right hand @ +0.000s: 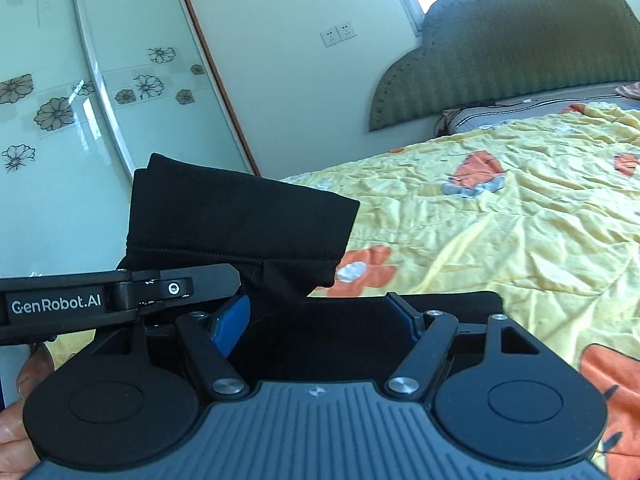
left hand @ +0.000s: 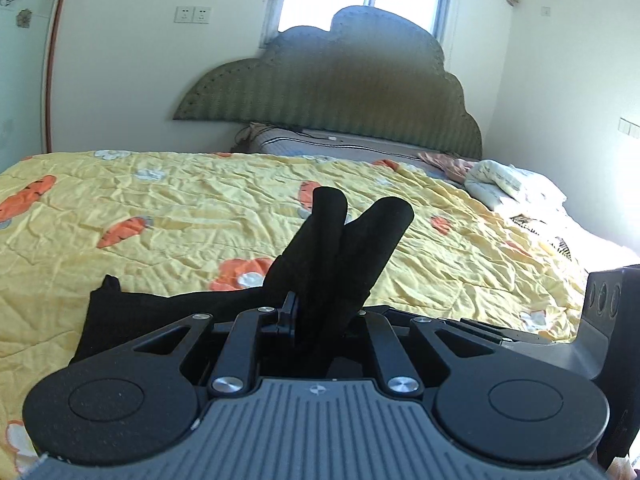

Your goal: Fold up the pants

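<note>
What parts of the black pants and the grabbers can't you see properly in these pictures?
- Left wrist view: the left gripper's fingertips are buried in the black pants; the camera body hides the cloth below.
- Right wrist view: whether the right gripper pinches any cloth is unclear; it is all black between the blue pads.
- Both views: the full pants are cut off, so how far they are folded is unknown.

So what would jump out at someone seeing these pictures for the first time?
Probably the yellow quilt with orange flowers, spread across the bed under both cameras. Next, the black pants: the left gripper is shut on a bunch of the cloth, which sticks up from it, while the right gripper has dark cloth between its blue pads. Behind stands a cloud-shaped green headboard.
</note>
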### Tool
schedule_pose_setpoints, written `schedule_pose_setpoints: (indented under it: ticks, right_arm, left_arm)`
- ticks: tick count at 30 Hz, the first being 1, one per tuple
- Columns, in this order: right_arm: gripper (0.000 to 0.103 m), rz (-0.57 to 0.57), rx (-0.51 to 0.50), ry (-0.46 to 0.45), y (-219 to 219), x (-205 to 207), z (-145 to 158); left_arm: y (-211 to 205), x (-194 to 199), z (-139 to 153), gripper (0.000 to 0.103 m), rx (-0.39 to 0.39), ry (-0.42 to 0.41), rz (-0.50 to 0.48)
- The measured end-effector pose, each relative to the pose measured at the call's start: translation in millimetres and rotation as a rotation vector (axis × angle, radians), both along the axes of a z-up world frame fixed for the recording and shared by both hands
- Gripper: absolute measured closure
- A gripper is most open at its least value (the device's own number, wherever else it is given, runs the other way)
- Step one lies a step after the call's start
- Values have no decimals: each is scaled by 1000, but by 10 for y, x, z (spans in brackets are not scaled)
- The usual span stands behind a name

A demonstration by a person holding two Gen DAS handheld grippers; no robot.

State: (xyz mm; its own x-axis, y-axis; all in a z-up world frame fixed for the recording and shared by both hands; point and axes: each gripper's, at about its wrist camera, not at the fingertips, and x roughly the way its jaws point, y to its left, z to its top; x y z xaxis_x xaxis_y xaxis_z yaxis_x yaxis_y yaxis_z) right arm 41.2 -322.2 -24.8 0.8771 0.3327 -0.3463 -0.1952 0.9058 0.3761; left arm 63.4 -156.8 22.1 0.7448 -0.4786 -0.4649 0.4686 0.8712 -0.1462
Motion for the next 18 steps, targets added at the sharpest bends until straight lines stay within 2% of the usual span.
schedule_pose_setpoints:
  ticks: [6, 9, 13, 14, 15, 18]
  right_arm:
    - [30, -71, -20, 31, -279, -128, -101]
    - [30, -73, -27, 49, -342, -177, -162]
    - [30, -90, -96, 115, -365, -211, -234]
    - [30, -95, -119, 133, -377, -230, -245]
    - [30, -104, -141, 146, -397, -255, -247]
    - [29, -150, -189, 161, -517, -366, -226]
  left_arm:
    - [-296, -6, -139, 93, 24, 5, -102]
    - [-399, -2, -240, 93, 52, 14, -143]
    - [-484, -2, -355, 91, 97, 39, -185]
    - [-507, -2, -384, 89, 110, 41, -194]
    - [-524, -5, -402, 82, 115, 44, -204]
    - [-532, -25, -403, 79, 120, 48, -217]
